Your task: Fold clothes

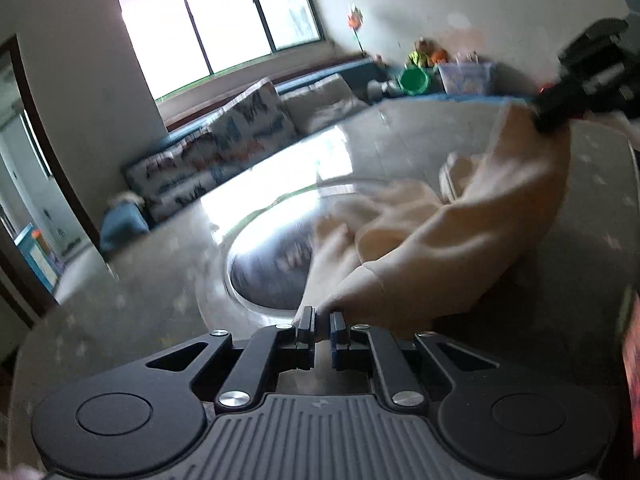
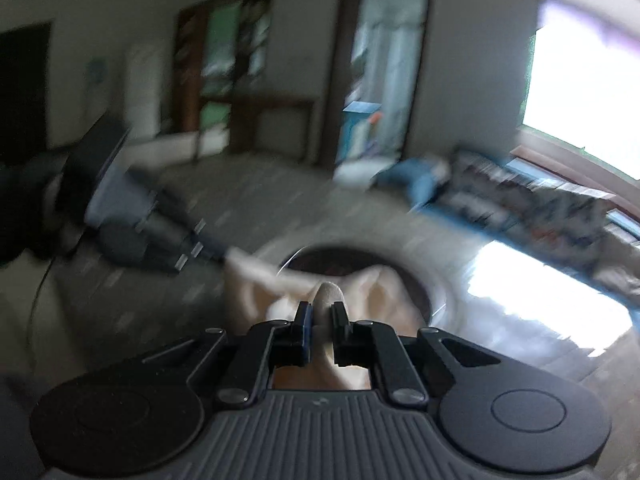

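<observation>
I hold the cloth (image 1: pixel 460 232) stretched between both grippers: left gripper (image 1: pixel 323 326) jaws pinching one edge, right gripper (image 2: pixel 322 322) jaws pinching the other.

Window (image 1: pixel 224 20) backlight, floor glare, heavy motion blur, fisheye edges.

Left hand-held gripper (image 1: pixel 322 322) and right hand-held gripper (image 2: pixel 321 312) are both raised, jaws pinched nearly closed on cloth.
</observation>
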